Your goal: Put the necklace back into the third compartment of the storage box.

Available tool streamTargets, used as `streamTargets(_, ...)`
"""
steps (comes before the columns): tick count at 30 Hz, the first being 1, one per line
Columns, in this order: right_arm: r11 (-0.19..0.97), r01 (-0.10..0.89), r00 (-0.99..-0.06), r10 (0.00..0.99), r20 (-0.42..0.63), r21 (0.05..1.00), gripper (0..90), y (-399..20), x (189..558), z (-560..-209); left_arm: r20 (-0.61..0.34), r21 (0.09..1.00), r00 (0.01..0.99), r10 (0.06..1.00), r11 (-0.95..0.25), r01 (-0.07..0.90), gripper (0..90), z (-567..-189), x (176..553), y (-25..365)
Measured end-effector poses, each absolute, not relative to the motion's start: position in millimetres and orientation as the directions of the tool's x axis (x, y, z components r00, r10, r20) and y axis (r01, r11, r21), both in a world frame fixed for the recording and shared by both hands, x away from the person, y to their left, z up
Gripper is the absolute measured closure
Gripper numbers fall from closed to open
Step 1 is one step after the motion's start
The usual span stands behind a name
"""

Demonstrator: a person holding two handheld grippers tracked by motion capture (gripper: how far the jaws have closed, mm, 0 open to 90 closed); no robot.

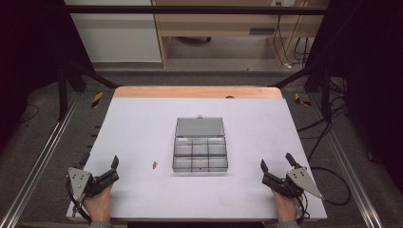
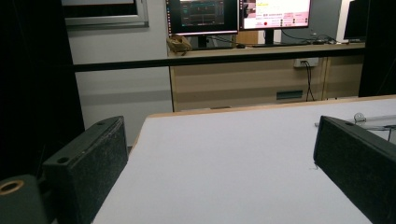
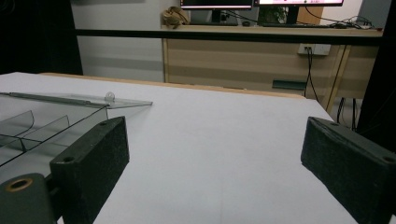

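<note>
My left gripper (image 1: 112,170) sits at the near left corner of the white worktop (image 1: 142,123), fingers (image 2: 88,168) spread wide, nothing between them. My right gripper (image 1: 277,167) sits at the near right corner, fingers (image 3: 93,163) spread wide too, holding nothing. Both rest low, well apart from everything on the worktop.

The clear plastic compartment box with its hinged lid laid open (image 1: 200,145) is mid-worktop, between my two grippers and farther back, lid lying flat on the far side. Its compartments look bare as far as I can tell. In the right gripper view the box's clear edge and dividers (image 3: 56,116) show at the left, just beyond my left-hand finger.

A small orange-brown item (image 1: 154,165) lies on the worktop just left of the box, apart from it; too small to identify.

Monitors (image 2: 238,14) stand on the back desk; their screen text is unreadable. No readable labels or brands on the box.
</note>
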State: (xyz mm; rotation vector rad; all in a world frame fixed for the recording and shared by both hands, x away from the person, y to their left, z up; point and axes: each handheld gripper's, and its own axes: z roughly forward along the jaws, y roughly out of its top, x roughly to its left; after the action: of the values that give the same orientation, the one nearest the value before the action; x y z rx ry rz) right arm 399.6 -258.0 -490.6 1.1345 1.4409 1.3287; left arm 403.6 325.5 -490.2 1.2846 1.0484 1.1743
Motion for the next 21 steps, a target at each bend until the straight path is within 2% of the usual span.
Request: streamTargets(21,0.035,0.078,-0.221,0.975,-0.017,0.996,8.5,-256.8,400.6,-490.3,0.061,0.998,0.137,0.989,-0.056,-0.043,2.9,-489.9,404.0,326.0)
